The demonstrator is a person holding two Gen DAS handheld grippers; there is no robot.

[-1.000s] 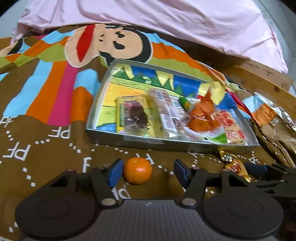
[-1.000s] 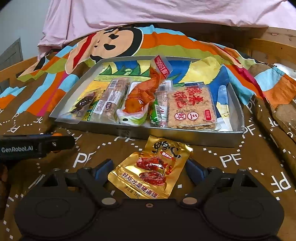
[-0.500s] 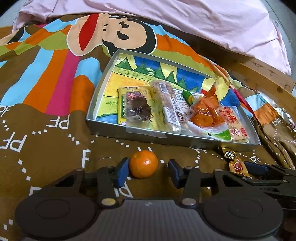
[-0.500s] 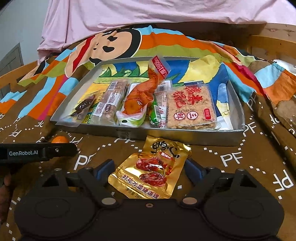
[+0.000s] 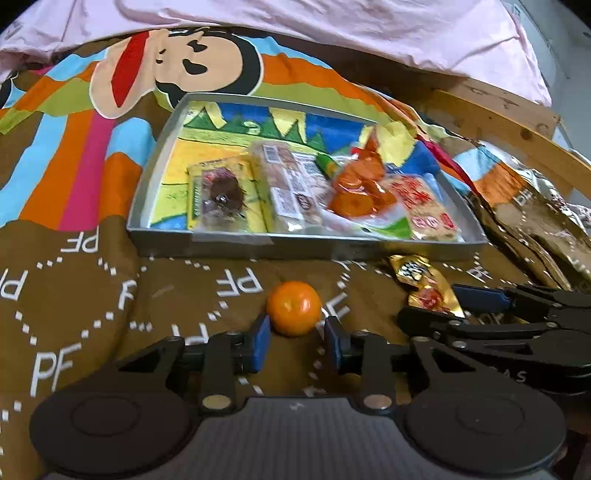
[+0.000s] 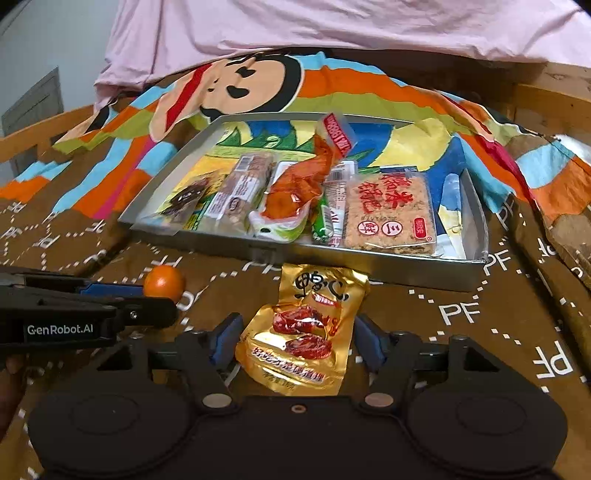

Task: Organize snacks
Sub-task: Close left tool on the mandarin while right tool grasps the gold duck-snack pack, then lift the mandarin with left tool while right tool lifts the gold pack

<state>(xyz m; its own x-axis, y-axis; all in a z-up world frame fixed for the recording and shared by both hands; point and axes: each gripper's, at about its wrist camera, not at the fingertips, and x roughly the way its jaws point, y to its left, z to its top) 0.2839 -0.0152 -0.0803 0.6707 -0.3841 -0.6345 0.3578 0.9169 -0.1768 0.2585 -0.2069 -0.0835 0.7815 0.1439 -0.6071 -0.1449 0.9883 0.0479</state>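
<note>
A small orange mandarin (image 5: 294,308) lies on the brown bedspread in front of a grey tray (image 5: 236,246). My left gripper (image 5: 297,341) has its blue pads close on either side of the mandarin's near half, and I cannot tell whether they touch it. The mandarin also shows in the right wrist view (image 6: 164,282). My right gripper (image 6: 295,338) is open around a gold snack packet (image 6: 304,328) that lies flat just before the tray (image 6: 406,271). The tray holds several wrapped snacks, among them a square rice-cracker pack (image 6: 388,216).
A colourful cartoon bedspread (image 5: 92,155) covers the bed, with a pink sheet (image 6: 332,26) behind. A wooden bed rail (image 5: 517,129) runs along the right. Crumpled foil bags (image 5: 535,221) lie right of the tray.
My left gripper's jaws have narrowed in around the mandarin, which now sits at their tips. The right gripper stays open around the gold packet.
</note>
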